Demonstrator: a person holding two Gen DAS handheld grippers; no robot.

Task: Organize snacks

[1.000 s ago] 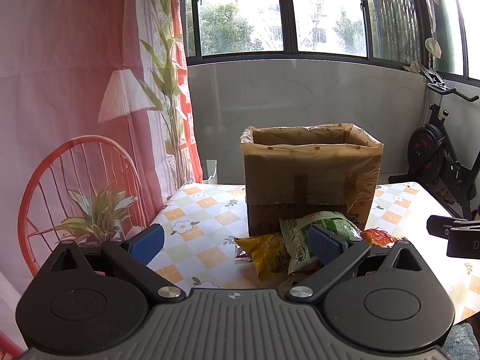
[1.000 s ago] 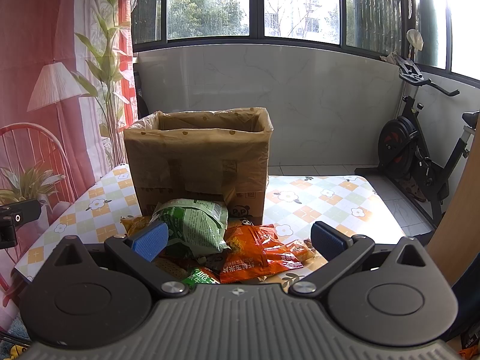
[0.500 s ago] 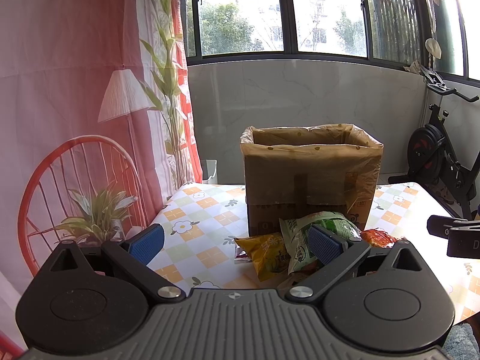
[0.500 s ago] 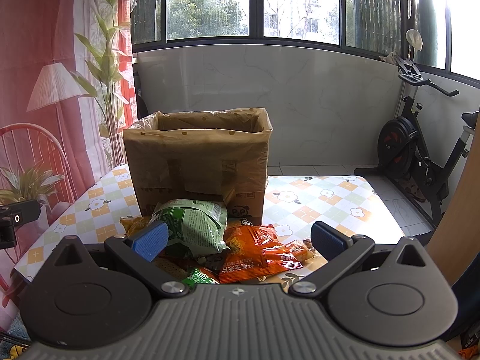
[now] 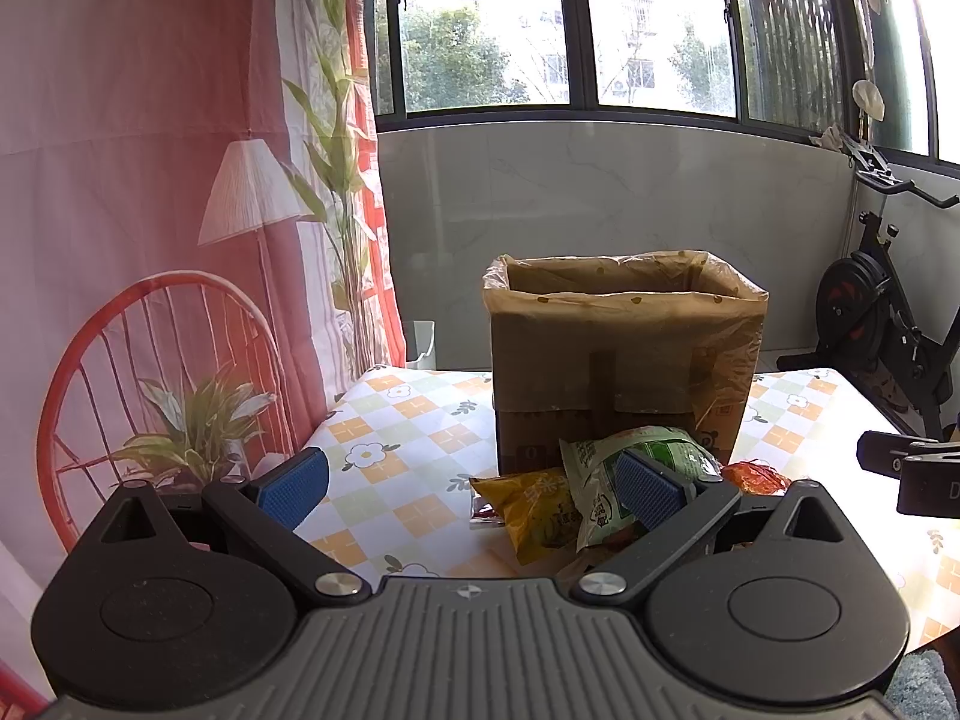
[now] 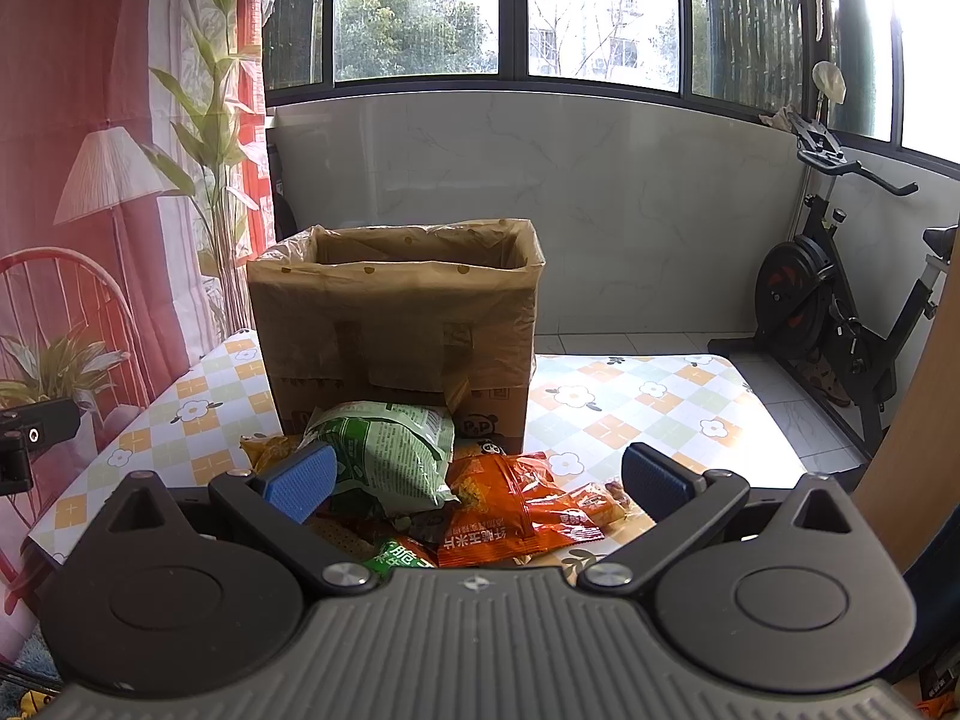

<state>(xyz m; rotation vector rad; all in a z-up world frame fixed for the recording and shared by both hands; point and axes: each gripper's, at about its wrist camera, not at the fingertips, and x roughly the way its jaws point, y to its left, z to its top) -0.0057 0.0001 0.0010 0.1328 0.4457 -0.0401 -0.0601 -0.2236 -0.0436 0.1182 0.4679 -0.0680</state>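
Note:
A cardboard box (image 5: 624,360) (image 6: 399,330) lined with a brown plastic bag stands on the checkered table (image 5: 408,456) (image 6: 654,414). Snack packets lie in a heap before it: a green bag (image 6: 390,456) (image 5: 600,480), a yellow bag (image 5: 534,510), an orange bag (image 6: 492,510) and a small orange packet (image 6: 591,504). My left gripper (image 5: 471,486) is open, hovering short of the pile's left side. My right gripper (image 6: 477,480) is open above the pile's near edge. Neither holds anything. The box's inside is hidden.
A printed curtain with a red chair and plant (image 5: 150,360) hangs left of the table. An exercise bike (image 6: 834,312) stands on the floor at the right. A wooden board (image 6: 924,420) rises at the right edge. The right gripper's tip (image 5: 912,468) shows in the left wrist view.

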